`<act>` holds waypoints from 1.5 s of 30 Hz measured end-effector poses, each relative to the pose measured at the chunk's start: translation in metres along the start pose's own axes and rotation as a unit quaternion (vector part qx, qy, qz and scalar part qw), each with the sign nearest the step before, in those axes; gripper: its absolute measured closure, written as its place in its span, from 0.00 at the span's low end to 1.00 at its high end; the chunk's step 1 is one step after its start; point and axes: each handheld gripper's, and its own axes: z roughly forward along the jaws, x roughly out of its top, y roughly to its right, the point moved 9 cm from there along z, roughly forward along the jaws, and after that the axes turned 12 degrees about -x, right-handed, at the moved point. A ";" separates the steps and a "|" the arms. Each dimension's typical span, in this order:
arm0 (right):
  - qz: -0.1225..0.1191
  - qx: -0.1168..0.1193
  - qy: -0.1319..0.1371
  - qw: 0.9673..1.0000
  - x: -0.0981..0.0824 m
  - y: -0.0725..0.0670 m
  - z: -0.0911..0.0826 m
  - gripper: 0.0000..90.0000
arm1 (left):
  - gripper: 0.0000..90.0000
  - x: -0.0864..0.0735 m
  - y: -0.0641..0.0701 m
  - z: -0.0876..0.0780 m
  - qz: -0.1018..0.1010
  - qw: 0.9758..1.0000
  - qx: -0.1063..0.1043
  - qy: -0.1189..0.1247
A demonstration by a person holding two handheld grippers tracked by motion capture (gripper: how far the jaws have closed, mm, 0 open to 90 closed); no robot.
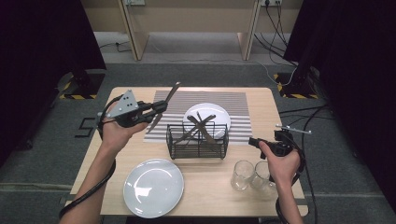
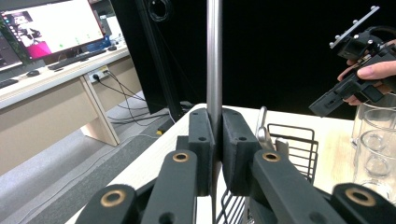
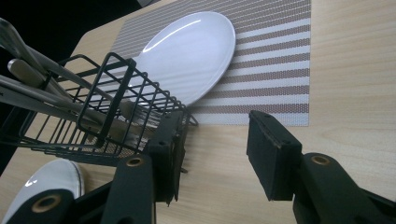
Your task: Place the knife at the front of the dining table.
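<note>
Knife (image 1: pixel 164 105) is the piece in hand: it is standing clear of the desk in the upper left of the high view, slanting up and away over the striped placemat (image 1: pixel 233 100), with the left tool (image 1: pixel 150 111) clenching it partway along its length. In the left gripper view its steel shaft (image 2: pixel 214 60) is running straight up between the two black pads, which are pressing on it from both sides. Right of it, at the frame's centre, the black wire caddy (image 1: pixel 198 140) is holding the rest of the cutlery crossed together, with a white plate (image 1: pixel 219 114) sitting on the placemat just behind it. The right tool (image 1: pixel 254 141) is hanging released just beside the caddy's right end, its jaws standing apart on nothing. A second plate (image 1: pixel 153 187) is lying at the lower left and two glasses (image 1: pixel 252 175) at the lower right. To finish well, the knife probably wants lowering flat beside a plate, kept tightly gripped until it is resting, while the free tool is steadying the caddy.
</note>
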 end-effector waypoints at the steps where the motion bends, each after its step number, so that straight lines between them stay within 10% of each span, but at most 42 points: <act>1: 0.001 0.002 -0.001 1.000 0.000 0.000 0.000 0.62 | 0.92 -0.001 -0.001 -0.001 -0.002 1.000 0.002 -0.001; 45: 0.001 0.000 0.000 1.000 0.000 0.001 0.001 0.62 | 0.92 -0.038 -0.032 -0.017 -0.033 0.996 0.067 -0.045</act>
